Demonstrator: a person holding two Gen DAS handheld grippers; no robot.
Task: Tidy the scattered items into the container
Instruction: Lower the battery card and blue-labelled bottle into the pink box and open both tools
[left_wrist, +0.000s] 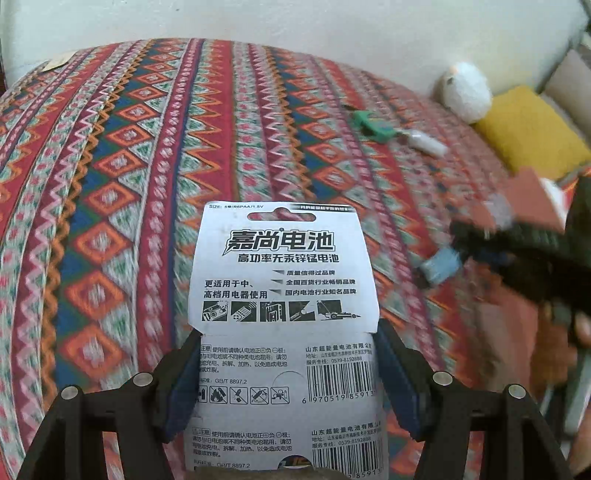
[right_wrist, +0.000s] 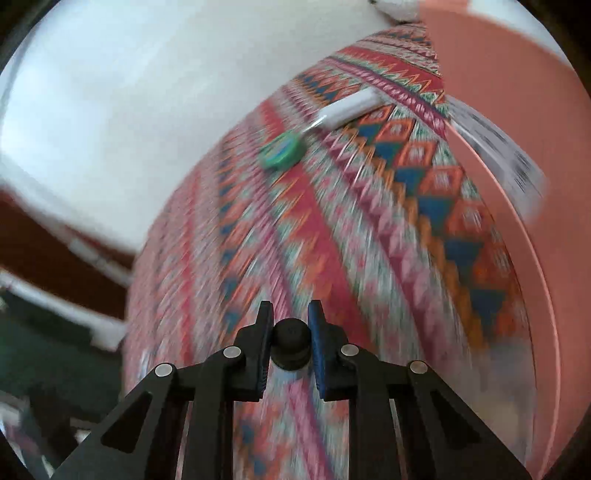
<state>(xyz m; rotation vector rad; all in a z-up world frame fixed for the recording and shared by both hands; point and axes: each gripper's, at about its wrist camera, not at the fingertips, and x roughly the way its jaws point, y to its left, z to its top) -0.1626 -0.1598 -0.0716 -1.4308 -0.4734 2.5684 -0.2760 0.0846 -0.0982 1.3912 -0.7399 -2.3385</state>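
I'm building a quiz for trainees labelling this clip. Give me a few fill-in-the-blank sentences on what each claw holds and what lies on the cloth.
1. The left claw is shut on a ____ card.
2. The right claw grips a small ____ cap.
3. On the patterned cloth, the round token beside the white tube is ____.

Missing words: battery; black; green
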